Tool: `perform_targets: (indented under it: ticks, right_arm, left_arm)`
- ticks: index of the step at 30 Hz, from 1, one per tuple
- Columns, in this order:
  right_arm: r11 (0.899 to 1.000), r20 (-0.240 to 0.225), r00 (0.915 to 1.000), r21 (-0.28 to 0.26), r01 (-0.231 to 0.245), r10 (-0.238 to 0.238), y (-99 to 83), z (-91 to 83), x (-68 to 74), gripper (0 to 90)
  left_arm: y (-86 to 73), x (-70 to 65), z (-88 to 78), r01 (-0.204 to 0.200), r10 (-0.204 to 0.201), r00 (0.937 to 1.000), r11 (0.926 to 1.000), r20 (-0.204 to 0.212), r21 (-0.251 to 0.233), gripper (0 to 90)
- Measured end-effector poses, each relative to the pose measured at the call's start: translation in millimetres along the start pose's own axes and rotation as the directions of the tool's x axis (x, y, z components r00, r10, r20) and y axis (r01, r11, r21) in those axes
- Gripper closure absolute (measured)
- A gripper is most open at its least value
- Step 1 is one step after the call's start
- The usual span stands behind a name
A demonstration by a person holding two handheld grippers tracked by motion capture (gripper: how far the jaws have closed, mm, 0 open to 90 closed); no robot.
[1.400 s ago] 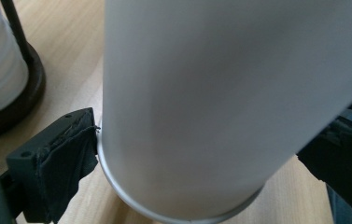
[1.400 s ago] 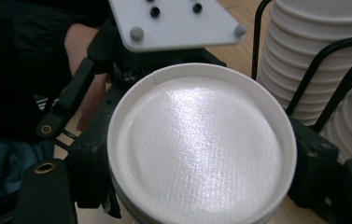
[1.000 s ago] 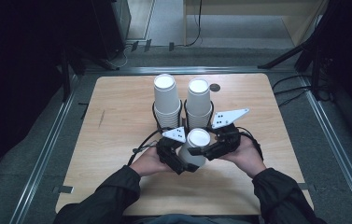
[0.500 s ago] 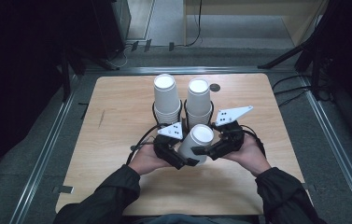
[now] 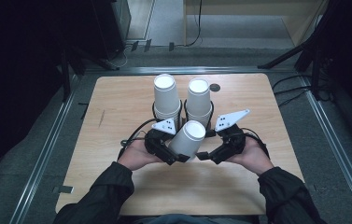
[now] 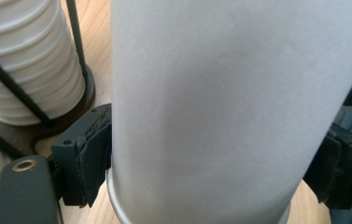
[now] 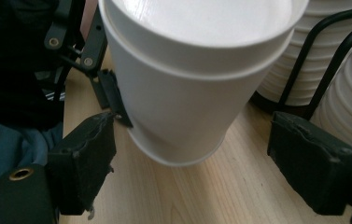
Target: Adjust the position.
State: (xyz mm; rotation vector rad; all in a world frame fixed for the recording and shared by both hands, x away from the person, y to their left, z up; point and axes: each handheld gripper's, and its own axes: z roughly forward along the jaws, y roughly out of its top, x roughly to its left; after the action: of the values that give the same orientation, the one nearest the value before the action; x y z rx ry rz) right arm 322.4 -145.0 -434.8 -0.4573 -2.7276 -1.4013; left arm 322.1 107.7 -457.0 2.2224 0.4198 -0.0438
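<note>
A white paper cup [image 5: 187, 139], bottom up and tilted to the right, hangs just above the table. My left gripper [image 5: 177, 157] is shut on its lower wall; in the left gripper view both pads [image 6: 92, 158] press the cup [image 6: 211, 107]. Those jaws closed in a little during the last second. My right gripper [image 5: 205, 156] stands open beside the cup. In the right gripper view the cup [image 7: 183, 107] sits between its pads [image 7: 313, 158] with a wide gap on one side. These jaws opened off the cup and have just eased in slightly.
Two stacks of inverted white cups [image 5: 166, 95] [image 5: 198, 98] stand in black wire holders just behind the grippers, close to the held cup. The wooden table [image 5: 117, 107] has metal rails along both sides. A small dark hole [image 5: 215, 87] lies behind the right stack.
The cup stood upright between both grippers; now it is lifted slightly and tilted right in the left gripper. The right gripper's jaws have spread off it.
</note>
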Motion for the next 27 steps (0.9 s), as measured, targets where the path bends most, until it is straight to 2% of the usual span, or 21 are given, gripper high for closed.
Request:
perform_targets:
  ticks: [4,7,8,9,10,14,17,19,20,23,27]
  right_arm:
    - [1.0,-0.004,1.0,0.009,0.004,-0.004,-1.8,1.0,-0.2,15.7]
    - [0.999,0.012,0.9999,0.037,0.007,-0.007,-7.2,2.5,-1.9,15.8]
    - [0.999,0.014,0.9999,0.045,0.005,-0.005,-8.7,3.0,-2.7,16.0]
    - [0.999,0.014,0.9999,0.045,0.005,-0.005,-8.7,3.0,-2.7,16.0]
    - [0.999,0.021,0.9998,0.051,0.001,-0.002,-11.8,2.8,-2.9,18.0]
    - [0.999,0.018,0.9998,0.053,0.006,-0.006,-15.1,2.0,-2.8,18.5]
    - [0.997,0.02,0.9998,0.073,0.008,-0.01,-18.5,3.2,-2.8,18.5]
    - [0.997,0.02,0.9997,0.074,0.012,-0.014,-19.1,3.9,-2.8,18.5]
    - [0.996,0.02,0.9993,0.087,0.028,-0.03,-19.9,5.0,-2.1,18.6]
    - [0.995,0.019,0.999,0.095,0.039,-0.041,-20.7,6.0,-2.3,18.8]
    - [0.993,0.017,0.9989,0.108,0.042,-0.044,-22.4,8.2,-2.9,18.8]
  left_arm:
    - [1.1,2.2,-6.7,0.016,-0.016,0.9998,0.9994,-0.014,0.029,14.5]
    - [1.0,3.2,-11.6,0.022,-0.019,0.999,0.9969,-0.04,0.076,14.5]
    - [1.0,3.2,-11.6,0.022,-0.019,0.999,0.9969,-0.04,0.076,14.5]
    - [1.8,2.3,-12.4,0.024,-0.018,0.9982,0.9946,-0.057,0.101,14.5]
    - [3.1,0.9,-13.9,0.011,0.0,0.9969,0.9903,-0.079,0.138,14.4]
    - [3.6,0.4,-15.0,0.001,0.013,0.9966,0.9856,-0.081,0.169,14.4]
    - [2.5,3.3,-14.4,-0.013,0.035,0.9938,0.9793,-0.106,0.202,14.4]
    - [1.9,4.8,-14.0,-0.009,0.032,0.9939,0.9765,-0.105,0.215,14.3]
    - [-0.2,8.5,-12.1,0.005,0.018,0.9952,0.9737,-0.097,0.228,14.3]
    - [-2.3,12.9,-9.7,0.013,0.009,0.9958,0.9711,-0.091,0.238,14.3]
    - [-4.1,17.7,-3.6,0.021,0.0,0.9967,0.9658,-0.081,0.259,14.3]
